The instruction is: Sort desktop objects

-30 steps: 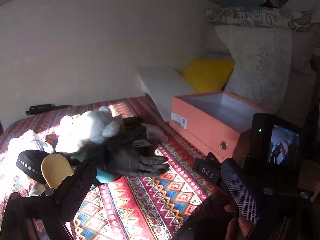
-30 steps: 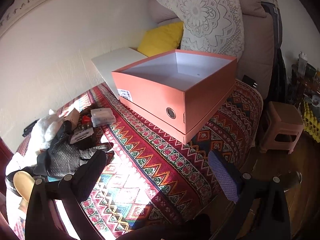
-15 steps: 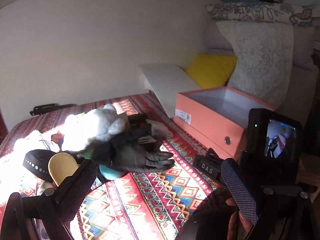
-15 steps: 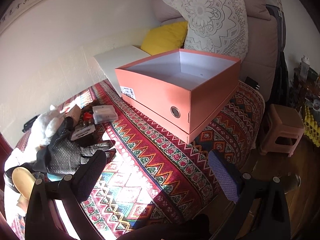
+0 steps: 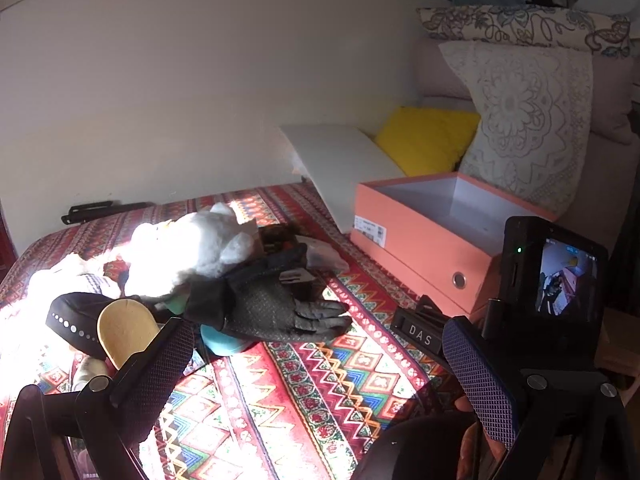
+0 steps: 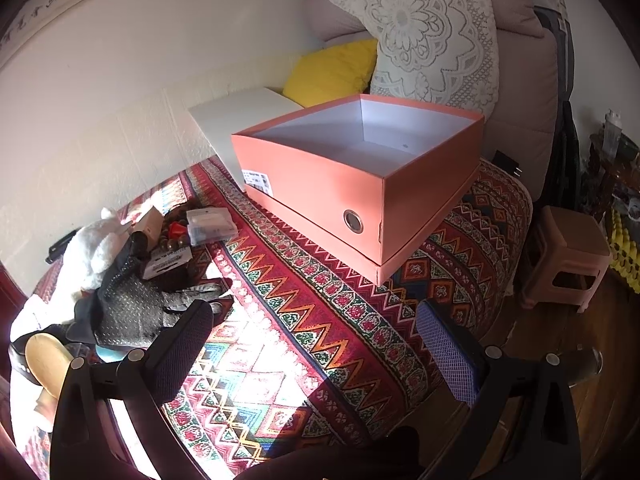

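**A:** So where are we with the sorting? Looks to me like nothing's been picked yet. The orange box (image 6: pixel 360 176) sits right of centre in the right wrist view, lid off, and what we can see of the inside is bare. The whole pile is over at the left of the frame on the patterned cloth (image 6: pixel 320 320).

**B:** Yeah, we're at the very start, I'd say, the reach-for-the-first-thing step. The left gripper (image 5: pixel 316 364) has its fingers spread wide with nothing between them, and so does the right gripper (image 6: pixel 312 352). Both hang above the cloth at the bottom of their frames, not touching anything.

**A:** What do we go for first? The dark glove (image 5: pixel 280 312) is the closest thing, lying on top at centre-left in the left wrist view, its fingertips pointing toward the box.

**B:** Probably that. It's draped over a teal thing (image 5: pixel 224 344) and pushed up against the white plush toy (image 5: pixel 192 248), so we'd need to come down on the glove alone and pinch a fold, or we drag its neighbours along. Floppy thing, it'll dangle.

**A:** And the wooden spoon (image 5: pixel 124 328) sits just behind the left finger, beside the black band with dots (image 5: pixel 68 320).

**B:** Right. The small clear case (image 6: pixel 210 224) and the labelled box (image 6: pixel 168 258) are further up the pile, nearer the orange box. The right gripper shows in the left view at lower right, screen facing us, a bit of hand under it.
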The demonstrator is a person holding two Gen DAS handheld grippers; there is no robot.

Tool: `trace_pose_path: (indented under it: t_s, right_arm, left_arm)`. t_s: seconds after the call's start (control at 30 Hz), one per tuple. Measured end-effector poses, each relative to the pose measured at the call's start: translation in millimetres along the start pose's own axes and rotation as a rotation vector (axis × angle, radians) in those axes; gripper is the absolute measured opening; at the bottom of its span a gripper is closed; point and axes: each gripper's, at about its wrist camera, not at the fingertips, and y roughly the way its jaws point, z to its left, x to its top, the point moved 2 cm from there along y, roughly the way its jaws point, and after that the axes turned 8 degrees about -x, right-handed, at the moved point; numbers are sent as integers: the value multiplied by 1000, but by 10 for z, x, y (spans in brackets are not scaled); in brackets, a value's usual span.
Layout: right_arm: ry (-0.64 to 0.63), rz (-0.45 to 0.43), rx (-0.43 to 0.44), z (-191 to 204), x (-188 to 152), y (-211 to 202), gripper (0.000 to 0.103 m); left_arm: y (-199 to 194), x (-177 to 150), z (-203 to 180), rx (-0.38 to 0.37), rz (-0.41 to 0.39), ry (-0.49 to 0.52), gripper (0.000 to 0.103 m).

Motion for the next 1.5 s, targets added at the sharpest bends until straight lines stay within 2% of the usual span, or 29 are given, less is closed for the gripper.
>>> trace_pose_path:
  t_s: [1.23, 1.37, 1.43, 1.5]
  right_arm:
    - [3, 9, 40, 17, 19, 26, 103]
    - [25, -79, 124, 44, 35, -133, 103]
    - [17, -150, 153, 116, 41, -253, 103]
    - [-28, -170, 184, 254, 42, -287, 103]
  left_arm:
    - [147, -68, 90, 17, 35, -17, 103]
    - [236, -95, 240, 49, 48, -59, 103]
    - [292, -114, 350, 64, 56, -84, 103]
    - [351, -123, 469, 78, 62, -99, 103]
